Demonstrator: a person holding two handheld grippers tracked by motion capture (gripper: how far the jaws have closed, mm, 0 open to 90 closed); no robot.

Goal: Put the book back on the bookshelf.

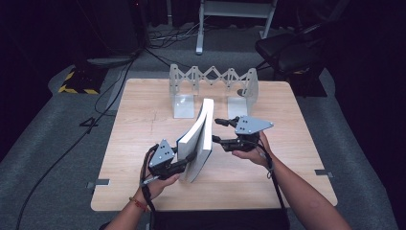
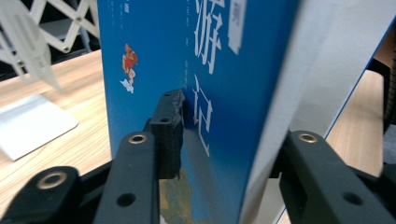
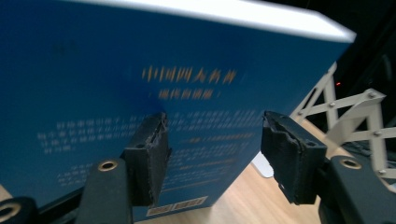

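A thick book (image 1: 198, 139) with a blue cover and white page edges stands tilted near the middle of the wooden table (image 1: 139, 124). My left gripper (image 1: 188, 162) grips its near lower corner. In the left gripper view one pad (image 2: 170, 135) presses the front cover of the book (image 2: 219, 70), and the other jaw sits on the far side past the page edges. My right gripper (image 1: 217, 130) hovers just right of the book with its jaws open, apart from it. In the right gripper view my right gripper (image 3: 212, 154) faces the back cover (image 3: 93, 93) with nothing between the pads.
A white expanding bookend rack (image 1: 213, 76) stands at the table's far edge, with flat base plates (image 1: 184, 106) facing the book. A black chair (image 1: 287, 50) is behind the table at the right. Cables trail over the grey floor at the left.
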